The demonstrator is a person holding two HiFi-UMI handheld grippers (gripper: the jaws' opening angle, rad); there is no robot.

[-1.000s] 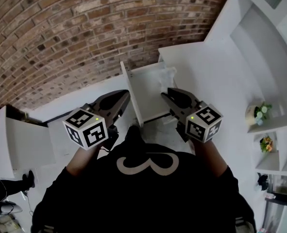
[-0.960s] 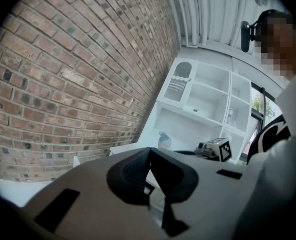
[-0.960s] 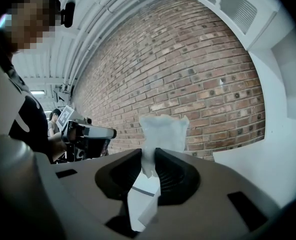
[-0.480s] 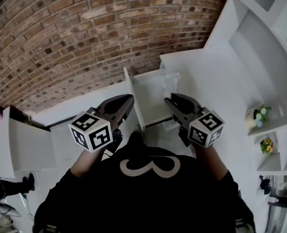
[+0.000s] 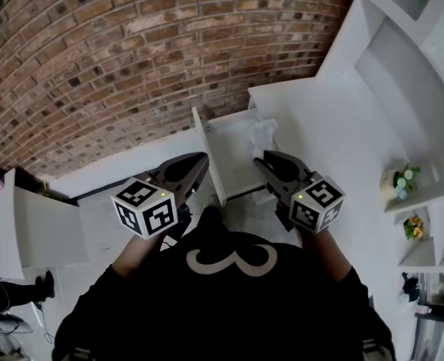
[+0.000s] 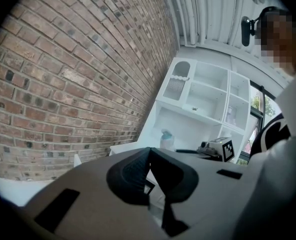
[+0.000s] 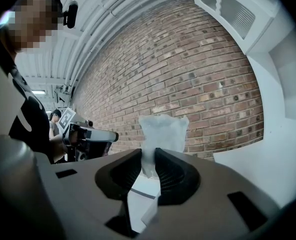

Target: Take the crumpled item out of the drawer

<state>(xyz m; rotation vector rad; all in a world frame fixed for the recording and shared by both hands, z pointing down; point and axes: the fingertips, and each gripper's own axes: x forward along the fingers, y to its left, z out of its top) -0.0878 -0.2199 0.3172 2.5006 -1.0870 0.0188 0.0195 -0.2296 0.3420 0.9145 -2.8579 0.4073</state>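
Here, R tongs (image 7: pixel 149 159) barely apart, pinching crumpled item (image 7: pixel 163 131); L tongs (image 6: pixel 149 152) clenched, empty.

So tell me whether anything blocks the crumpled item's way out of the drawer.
Nothing visible does. The right hand-held gripper is shut on the crumpled item, and the drawer stands open with nothing over it.

red brick wall (image 5: pixel 131 43) behind; white shelving (image 5: pixel 402 74) at right, flower pots (image 5: pixel 403 179) on shelf

Overhead; left claw (image 5: pixel 200 158), right claw (image 5: pixel 259 160) cameras
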